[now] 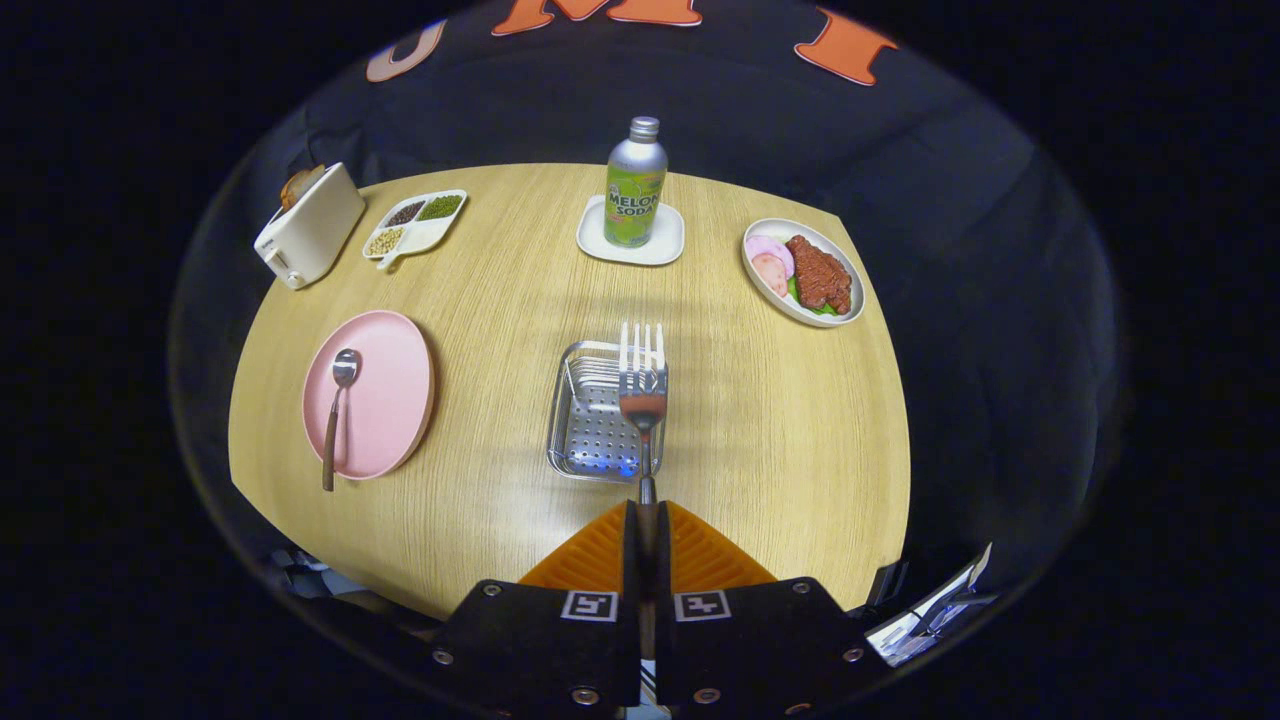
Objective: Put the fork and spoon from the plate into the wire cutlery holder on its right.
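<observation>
**Operator:** Wooden table (480, 300) under me, dark booth cloth behind. In the gripper view my gripper (646, 512) is clamped on the fork (643, 385) by its handle, tines pointing away, hanging over the right edge of the wire cutlery holder (592, 425).

**Monitor:** And the spoon?

**Operator:** Spoon (337, 405) lies on the pink plate (385, 400), left of the holder, handle overhanging the rim.

**Monitor:** Risks?

**Operator:** I judge the fork sits over the holder's rim, not its middle. Release here and it may strike the wire, tip out onto the table, or nudge the holder.
</observation>
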`<state>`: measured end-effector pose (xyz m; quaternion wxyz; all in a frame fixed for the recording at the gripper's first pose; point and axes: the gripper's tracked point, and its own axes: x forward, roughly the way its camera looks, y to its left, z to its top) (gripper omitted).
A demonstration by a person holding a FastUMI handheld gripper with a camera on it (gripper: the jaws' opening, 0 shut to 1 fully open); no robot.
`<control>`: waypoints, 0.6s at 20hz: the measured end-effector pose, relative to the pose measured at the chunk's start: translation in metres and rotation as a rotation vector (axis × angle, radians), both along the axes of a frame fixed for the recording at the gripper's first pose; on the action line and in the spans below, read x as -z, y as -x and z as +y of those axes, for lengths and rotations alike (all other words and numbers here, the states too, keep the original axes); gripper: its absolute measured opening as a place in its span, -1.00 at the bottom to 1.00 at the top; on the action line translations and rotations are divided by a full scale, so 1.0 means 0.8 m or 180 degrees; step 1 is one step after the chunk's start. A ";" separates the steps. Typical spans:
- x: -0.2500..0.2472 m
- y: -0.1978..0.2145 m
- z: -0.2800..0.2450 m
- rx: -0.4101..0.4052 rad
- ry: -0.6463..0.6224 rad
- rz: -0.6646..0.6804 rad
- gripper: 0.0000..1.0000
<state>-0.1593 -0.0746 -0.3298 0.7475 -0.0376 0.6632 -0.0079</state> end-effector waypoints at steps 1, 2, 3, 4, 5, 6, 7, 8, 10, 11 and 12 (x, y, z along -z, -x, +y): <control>0.003 0.004 -0.003 -0.0012 0.0004 0.0048 -0.87; 0.007 0.007 -0.003 -0.0036 -0.0008 0.0103 -0.87; 0.010 0.011 0.000 -0.0037 -0.0020 0.0148 -0.87; 0.014 0.012 0.001 -0.0021 -0.0034 0.0176 -0.86; 0.017 0.011 0.001 -0.0004 -0.0048 0.0192 -0.85; 0.019 0.012 0.002 0.0012 -0.0067 0.0217 -0.85; 0.022 0.007 0.005 0.0022 -0.0096 0.0203 -0.85; 0.026 0.005 0.004 0.0030 -0.0081 0.0197 -0.86; 0.028 -0.002 0.003 0.0049 -0.0075 0.0188 -0.85; 0.031 -0.007 0.003 0.0072 -0.0071 0.0167 -0.85; 0.034 -0.012 0.004 0.0087 -0.0068 0.0142 -0.85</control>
